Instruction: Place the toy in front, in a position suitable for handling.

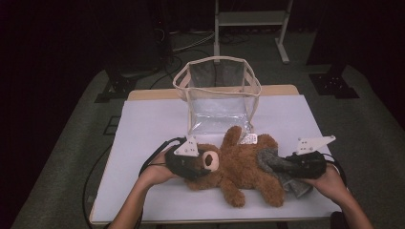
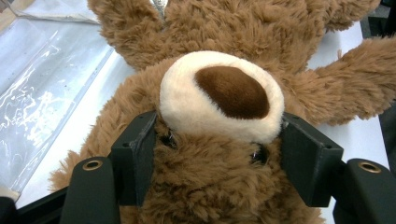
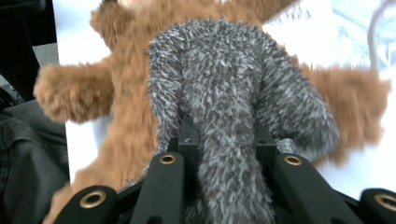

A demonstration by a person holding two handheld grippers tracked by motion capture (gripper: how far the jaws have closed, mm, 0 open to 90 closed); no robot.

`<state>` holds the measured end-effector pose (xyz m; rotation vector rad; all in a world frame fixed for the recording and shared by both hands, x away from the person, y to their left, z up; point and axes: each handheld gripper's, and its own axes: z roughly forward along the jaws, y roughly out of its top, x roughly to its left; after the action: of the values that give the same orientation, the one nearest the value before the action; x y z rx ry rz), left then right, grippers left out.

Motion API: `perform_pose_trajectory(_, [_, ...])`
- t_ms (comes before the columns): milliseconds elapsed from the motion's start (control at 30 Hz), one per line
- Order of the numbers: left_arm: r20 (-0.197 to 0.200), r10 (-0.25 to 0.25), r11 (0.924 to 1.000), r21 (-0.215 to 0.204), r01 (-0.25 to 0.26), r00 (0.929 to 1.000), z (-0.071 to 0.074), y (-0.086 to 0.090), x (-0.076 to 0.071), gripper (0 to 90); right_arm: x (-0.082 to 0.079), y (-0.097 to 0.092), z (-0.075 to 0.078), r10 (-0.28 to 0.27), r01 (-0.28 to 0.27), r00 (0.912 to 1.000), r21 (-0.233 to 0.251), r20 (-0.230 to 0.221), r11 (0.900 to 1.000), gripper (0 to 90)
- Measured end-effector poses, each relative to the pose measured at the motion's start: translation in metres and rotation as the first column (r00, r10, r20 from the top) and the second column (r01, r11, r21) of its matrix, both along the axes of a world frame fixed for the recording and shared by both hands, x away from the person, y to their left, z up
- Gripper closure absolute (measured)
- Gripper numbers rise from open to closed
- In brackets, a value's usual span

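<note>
A brown teddy bear (image 1: 239, 169) lies on its back on the white table (image 1: 143, 129), head to the left. My left gripper (image 1: 206, 164) is shut on the bear's head, one jaw pressed into the fur on each side just behind the cream muzzle (image 2: 219, 93). A grey fuzzy cloth (image 1: 268, 158) drapes over the bear's lower body at the right. My right gripper (image 1: 276, 164) is shut on it. In the right gripper view the grey cloth (image 3: 224, 93) runs up between the two jaws, with the brown bear (image 3: 126, 93) beneath it.
An empty clear plastic bag (image 1: 219, 95) with a beige rim stands upright just behind the bear; its clear wall (image 2: 42, 79) also appears in the left gripper view. A small white tag (image 1: 248, 139) lies by the bear. Dark stands and cables lie beyond the table.
</note>
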<state>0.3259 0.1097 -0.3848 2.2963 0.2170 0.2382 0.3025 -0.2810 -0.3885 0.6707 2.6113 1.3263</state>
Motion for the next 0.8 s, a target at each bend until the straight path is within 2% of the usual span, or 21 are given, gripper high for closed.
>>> perform_pose_trajectory(100, [0.001, 0.0, 1.0, 0.002, 0.0, 1.0, 0.0, 0.001, 0.0, 32.8, 0.006, 0.01, 0.006, 0.024, -0.024, 0.9996, -0.007, 0.017, 0.9997, 72.1])
perform_pose_trajectory(200, [0.003, 0.0, 1.0, 0.006, -0.001, 1.0, 0.0, 0.001, 0.001, 32.8, 0.009, 0.015, 0.004, 0.035, -0.035, 0.9994, -0.003, 0.002, 0.9994, 72.1])
perform_pose_trajectory(267, [0.004, 0.0, 1.0, 0.006, 0.0, 1.0, 0.0, 0.001, 0.001, 32.8, 0.007, 0.013, -0.001, 0.029, -0.029, 0.9995, 0.008, -0.01, 0.9995, 72.0])
perform_pose_trajectory(333, [-0.001, 0.011, 0.9999, -0.006, -0.011, 0.9999, 0.0, 0.0, 0.001, 33.0, 0.003, 0.008, -0.007, 0.011, -0.011, 0.9999, -0.002, -0.011, 0.9999, 72.0])
perform_pose_trajectory(400, [-0.001, 0.012, 0.9999, -0.005, -0.012, 0.9999, 0.0, 0.0, 0.001, 33.2, -0.003, 0.001, -0.015, -0.007, 0.007, 0.9995, 0.009, -0.031, 0.9999, 72.1])
perform_pose_trajectory(467, [-0.002, 0.019, 0.9998, -0.005, -0.019, 0.9998, 0.0, -0.001, 0.001, 33.5, -0.009, -0.005, -0.015, -0.018, 0.018, 0.9993, 0.011, -0.034, 0.9998, 72.2])
perform_pose_trajectory(533, [0.001, 0.021, 0.9998, 0.002, -0.021, 0.9998, 0.001, -0.001, 0.002, 33.6, -0.012, -0.006, -0.008, -0.014, 0.015, 0.9997, 0.028, -0.019, 0.9995, 72.2])
perform_pose_trajectory(633, [0.004, 0.029, 0.9996, -0.001, -0.029, 0.9996, 0.001, -0.002, 0.002, 33.9, -0.014, 0.001, 0.009, 0.014, -0.014, 0.9997, 0.028, 0.019, 0.9995, 72.2])
perform_pose_trajectory(733, [0.002, 0.035, 0.9993, -0.008, -0.035, 0.9994, 0.002, -0.003, 0.003, 34.1, -0.011, 0.023, 0.024, 0.074, -0.074, 0.9958, 0.006, 0.055, 0.9972, 72.2])
perform_pose_trajectory(800, [0.006, 0.035, 0.9994, -0.005, -0.035, 0.9994, 0.002, -0.003, 0.003, 34.2, -0.006, 0.047, 0.031, 0.127, -0.126, 0.9897, -0.029, 0.066, 0.9917, 72.2])
